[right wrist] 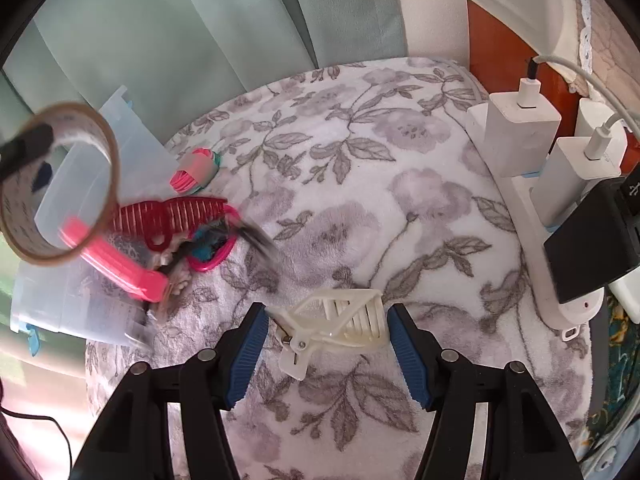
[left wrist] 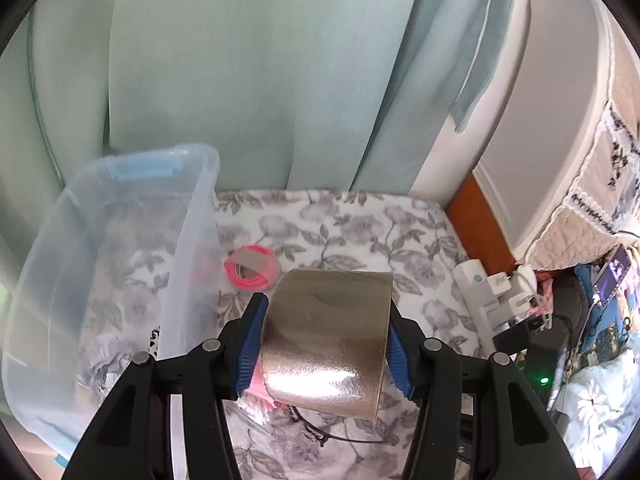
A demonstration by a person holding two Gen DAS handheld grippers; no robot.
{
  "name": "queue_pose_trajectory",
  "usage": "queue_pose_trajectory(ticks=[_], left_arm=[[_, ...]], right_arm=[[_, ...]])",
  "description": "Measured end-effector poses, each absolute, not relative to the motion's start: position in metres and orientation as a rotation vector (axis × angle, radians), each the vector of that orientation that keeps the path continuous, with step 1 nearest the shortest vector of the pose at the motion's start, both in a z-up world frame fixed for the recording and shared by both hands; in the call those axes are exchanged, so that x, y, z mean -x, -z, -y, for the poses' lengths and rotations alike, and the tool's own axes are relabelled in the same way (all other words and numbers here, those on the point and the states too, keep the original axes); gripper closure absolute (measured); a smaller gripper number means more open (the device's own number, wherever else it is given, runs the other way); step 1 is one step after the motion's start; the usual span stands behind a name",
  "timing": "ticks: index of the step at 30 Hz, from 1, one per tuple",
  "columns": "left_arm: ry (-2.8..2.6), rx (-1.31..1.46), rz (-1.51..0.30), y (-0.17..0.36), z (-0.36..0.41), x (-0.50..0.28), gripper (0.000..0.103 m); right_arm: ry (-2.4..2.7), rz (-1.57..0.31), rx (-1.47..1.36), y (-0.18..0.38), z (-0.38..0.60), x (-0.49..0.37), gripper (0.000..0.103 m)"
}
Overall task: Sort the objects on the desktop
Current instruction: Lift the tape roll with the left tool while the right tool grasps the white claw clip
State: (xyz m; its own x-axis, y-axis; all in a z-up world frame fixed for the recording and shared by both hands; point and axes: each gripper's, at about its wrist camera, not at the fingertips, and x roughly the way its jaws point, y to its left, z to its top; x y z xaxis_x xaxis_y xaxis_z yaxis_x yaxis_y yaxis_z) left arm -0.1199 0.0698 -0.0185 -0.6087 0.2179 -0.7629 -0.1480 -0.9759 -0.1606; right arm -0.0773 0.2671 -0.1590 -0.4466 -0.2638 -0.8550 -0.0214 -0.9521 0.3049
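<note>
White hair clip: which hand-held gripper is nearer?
Right. The right hand-held gripper brackets the white hair clip between its pads. The left hand-held gripper is off toward the clear bin, holding the tape roll.

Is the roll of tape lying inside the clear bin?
No: the left gripper holds the tape roll up between its pads, outside the clear bin.

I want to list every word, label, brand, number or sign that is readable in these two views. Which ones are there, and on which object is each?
No text reads clearly in either view.
Tape roll: dark print on its inner face, too blurred to read.
Black charger: a USB trident sign, no words.
Screen at the right edge: lit, too small to read.
Clear bin, white clip: no print visible.
</note>
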Motion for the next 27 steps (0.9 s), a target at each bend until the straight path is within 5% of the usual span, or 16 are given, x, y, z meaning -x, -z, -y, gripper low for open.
queue_pose_trajectory(ticks=[27], left_arm=[[-2.637,1.211,0.480,-0.011,-0.012,0.087,0.047]], right_arm=[[2.504,0.382,-1.655,0.179,-0.263,0.068,0.040]])
